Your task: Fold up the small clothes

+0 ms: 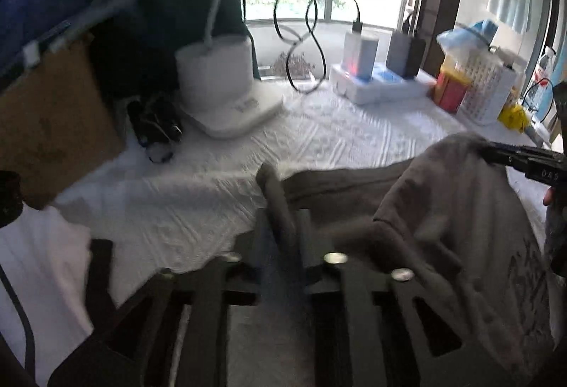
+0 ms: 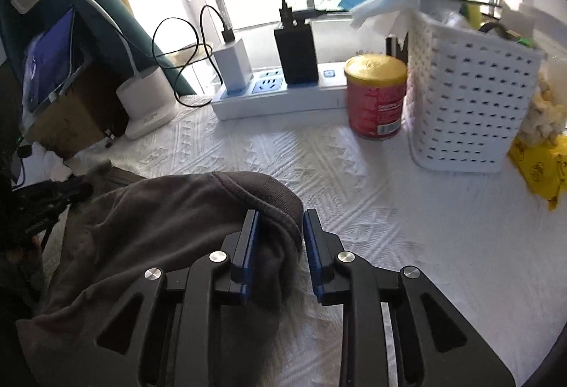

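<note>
Grey garment [image 2: 149, 227] lies bunched on white textured cloth [image 2: 372, 210] covering the table, at approx 8 o'clock from centre in right wrist view.

R gripper [image 2: 280, 238]: jaws narrow, ribbed hem of the garment sits between them. The 9 o'clock pad touches the fabric; a gap shows beside the 3 o'clock pad, so not clamped.

L gripper [image 1: 283, 220] in left wrist view: blurred, jaws narrow w/ a fold of the grey garment [image 1: 443, 210] standing up between the fingers. Can't tell if the pads press on it.

In left wrist view the R gripper comes in at 3 o'clock, tip on the garment's raised edge.

Back of table, right wrist view:
- power strip [image 2: 280, 100] at 12 o'clock, w/ white and black chargers plugged in
- red can w/ yellow lid [image 2: 375, 96] just beside white perforated basket [image 2: 467, 103] at 2 o'clock
- yellow packet [image 2: 542, 171] at 3 o'clock
- white lamp base [image 2: 147, 103] at 10 o'clock
</note>
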A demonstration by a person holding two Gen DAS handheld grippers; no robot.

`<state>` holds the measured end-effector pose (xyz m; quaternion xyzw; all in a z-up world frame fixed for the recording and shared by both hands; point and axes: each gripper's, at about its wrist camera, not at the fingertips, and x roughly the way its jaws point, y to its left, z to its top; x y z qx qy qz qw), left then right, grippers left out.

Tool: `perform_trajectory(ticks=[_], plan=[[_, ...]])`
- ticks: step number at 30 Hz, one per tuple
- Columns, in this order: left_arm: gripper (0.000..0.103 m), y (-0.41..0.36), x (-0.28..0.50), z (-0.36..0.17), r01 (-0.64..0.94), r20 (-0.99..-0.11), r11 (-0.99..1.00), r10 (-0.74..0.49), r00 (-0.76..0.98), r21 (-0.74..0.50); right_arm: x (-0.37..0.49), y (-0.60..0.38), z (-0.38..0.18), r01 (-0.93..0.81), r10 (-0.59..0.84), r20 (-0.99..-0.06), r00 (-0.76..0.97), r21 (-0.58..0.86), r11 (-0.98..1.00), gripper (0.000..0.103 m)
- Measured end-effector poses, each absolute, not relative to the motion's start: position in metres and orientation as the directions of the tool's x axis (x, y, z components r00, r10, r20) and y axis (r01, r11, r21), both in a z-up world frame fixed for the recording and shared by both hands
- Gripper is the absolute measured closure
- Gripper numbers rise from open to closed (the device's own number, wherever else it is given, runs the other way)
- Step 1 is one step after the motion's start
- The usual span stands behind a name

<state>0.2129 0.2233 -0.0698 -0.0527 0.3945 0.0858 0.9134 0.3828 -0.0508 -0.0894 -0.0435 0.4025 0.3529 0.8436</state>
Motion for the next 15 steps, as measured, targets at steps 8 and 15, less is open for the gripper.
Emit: perform_trajectory(ticks=[8,15], plan=[[0.066,0.207,0.182,-0.045,-0.171,-0.692,0.982,0.073,0.718,-0.074,0.349,-0.069,-0.067,-0.627,0.564,-0.682,0.466,0.196,0.754,0.075],[0.065,0.178,0.167,-0.044,-0.127,-0.693,0.987,0.021,0.721,-0.102,0.321,-0.091,-0.066,-0.617,0.569,-0.680,0.463,0.214,0.758,0.075]])
